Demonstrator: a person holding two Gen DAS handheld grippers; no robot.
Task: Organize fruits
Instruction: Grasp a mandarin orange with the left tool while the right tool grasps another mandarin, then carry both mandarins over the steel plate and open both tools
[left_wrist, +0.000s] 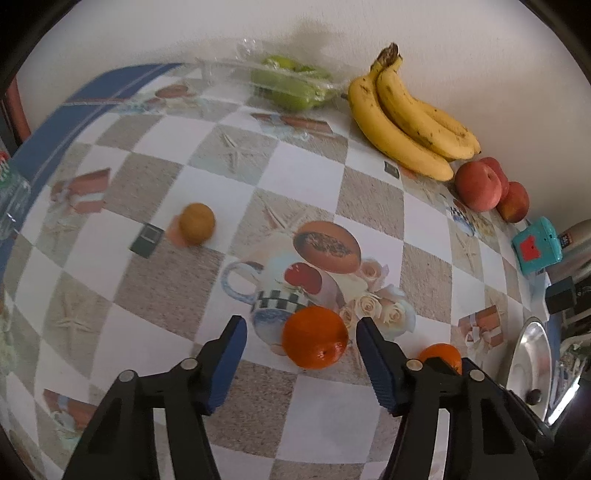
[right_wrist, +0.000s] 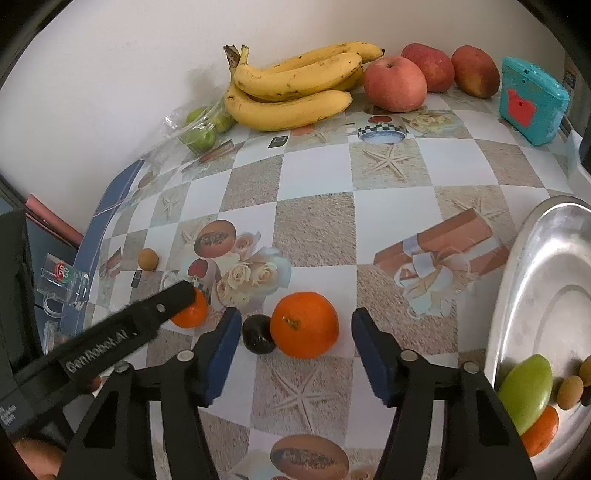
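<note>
In the left wrist view an orange (left_wrist: 314, 336) lies on the patterned tablecloth between the blue pads of my left gripper (left_wrist: 301, 347). The pads stand apart from it, the right one closest. A second orange (left_wrist: 439, 356) peeks out behind the right finger. In the right wrist view that second orange (right_wrist: 304, 325) sits between the pads of my right gripper (right_wrist: 295, 332), untouched, with a small dark fruit (right_wrist: 258, 334) against its left side. The left gripper's finger (right_wrist: 162, 308) reaches in over the first orange (right_wrist: 190, 313).
Bananas (right_wrist: 291, 88), red apples (right_wrist: 395, 83) and bagged green fruits (right_wrist: 201, 133) line the wall. A small brown fruit (left_wrist: 197, 223) lies far left. A metal tray (right_wrist: 535, 258) at the right holds several fruits. A teal box (right_wrist: 530, 99) stands at the back right, a glass mug (right_wrist: 62, 284) at the left edge.
</note>
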